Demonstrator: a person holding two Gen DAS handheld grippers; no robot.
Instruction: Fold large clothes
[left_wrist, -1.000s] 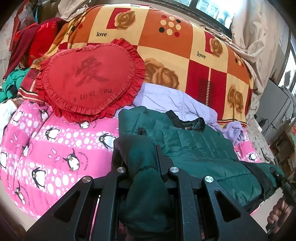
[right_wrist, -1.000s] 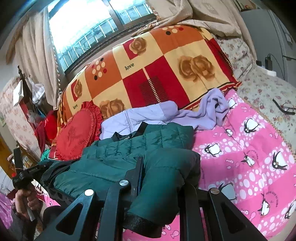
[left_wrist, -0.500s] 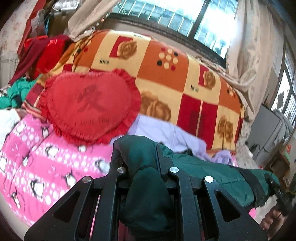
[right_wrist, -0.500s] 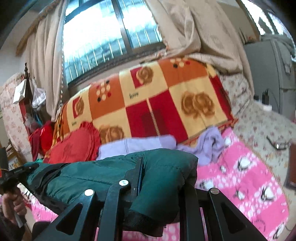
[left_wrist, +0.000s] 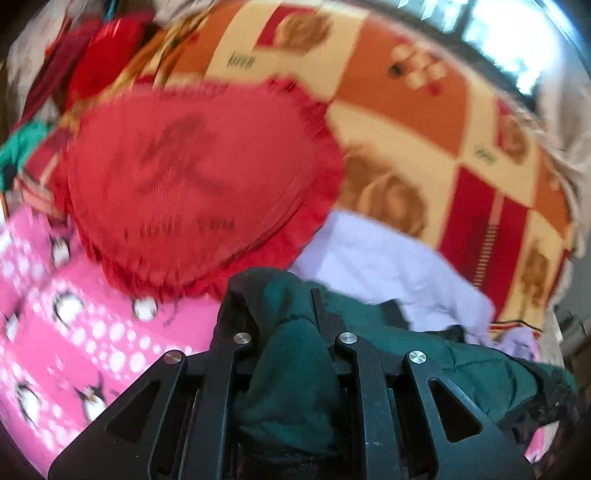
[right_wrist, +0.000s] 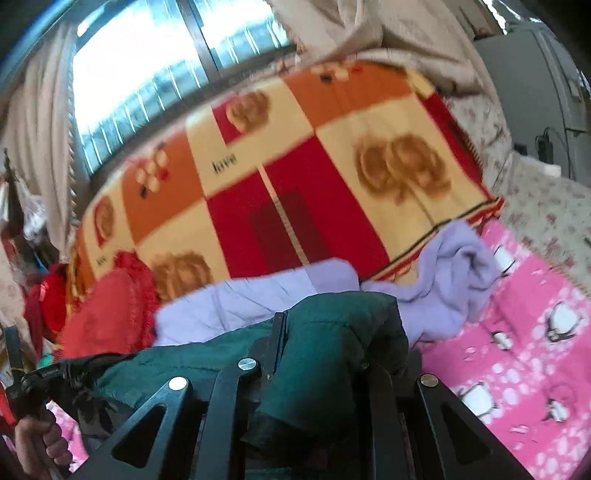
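Note:
A dark green quilted jacket (left_wrist: 476, 365) hangs stretched between both grippers above the pink penguin bedspread (left_wrist: 74, 332). My left gripper (left_wrist: 280, 306) is shut on a bunched fold of the jacket, which spills back over the jaws. In the right wrist view my right gripper (right_wrist: 325, 332) is shut on the other end of the jacket (right_wrist: 332, 354). At the far left of that view the left gripper (right_wrist: 33, 380) shows in a person's hand (right_wrist: 40, 439), with the jacket spanning the gap. The fingertips of both grippers are hidden by fabric.
A red heart-shaped cushion (left_wrist: 199, 177) leans against an orange, red and cream blanket (left_wrist: 424, 122) at the back. A lilac garment (right_wrist: 439, 280) lies crumpled just behind the jacket. A window (right_wrist: 155, 66) with curtains is beyond. Red clothes (left_wrist: 92, 62) pile at the far left.
Both grippers lifted the jacket off the bedspread and carried it toward the cushion and blanket, then tipped downward. The jacket, earlier spread flat, now hangs taut between them. Both grips held.

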